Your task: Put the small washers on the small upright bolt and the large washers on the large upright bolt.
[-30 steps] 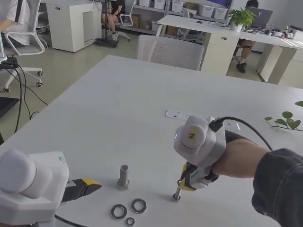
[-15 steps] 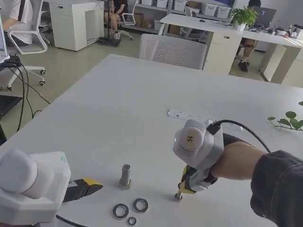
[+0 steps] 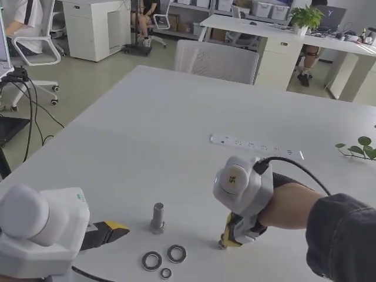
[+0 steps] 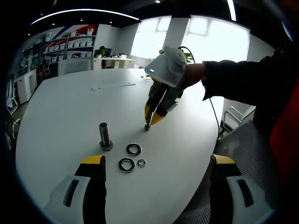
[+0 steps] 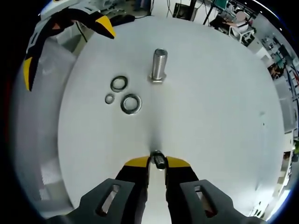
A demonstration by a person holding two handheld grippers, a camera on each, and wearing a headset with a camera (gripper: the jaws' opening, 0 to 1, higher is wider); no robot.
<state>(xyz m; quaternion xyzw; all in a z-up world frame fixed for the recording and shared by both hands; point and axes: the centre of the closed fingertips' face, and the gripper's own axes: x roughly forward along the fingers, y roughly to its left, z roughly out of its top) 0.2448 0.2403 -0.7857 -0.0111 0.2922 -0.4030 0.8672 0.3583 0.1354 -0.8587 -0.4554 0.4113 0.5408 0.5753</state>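
We had the right gripper [image 3: 227,239] down at the small upright bolt [image 5: 159,161], its fingers [image 5: 136,163] pinching the bolt's top. We couldn't tell whether a washer already sat on it. Our left gripper [image 4: 157,161] hovered low over the bench [image 3: 176,129], fingers [image 4: 93,161] spread wide and holding nothing.

The large upright bolt [image 3: 157,216] stood bare, apart from the small one. Two large washers [image 3: 151,260] and one small washer [image 3: 166,273] lay flat on the bench, bunched just in front of the large bolt.

We judged this to be the small-bolt step. The next move called for letting go, pinching the small washer by its edge, then lining its hole over the small bolt.
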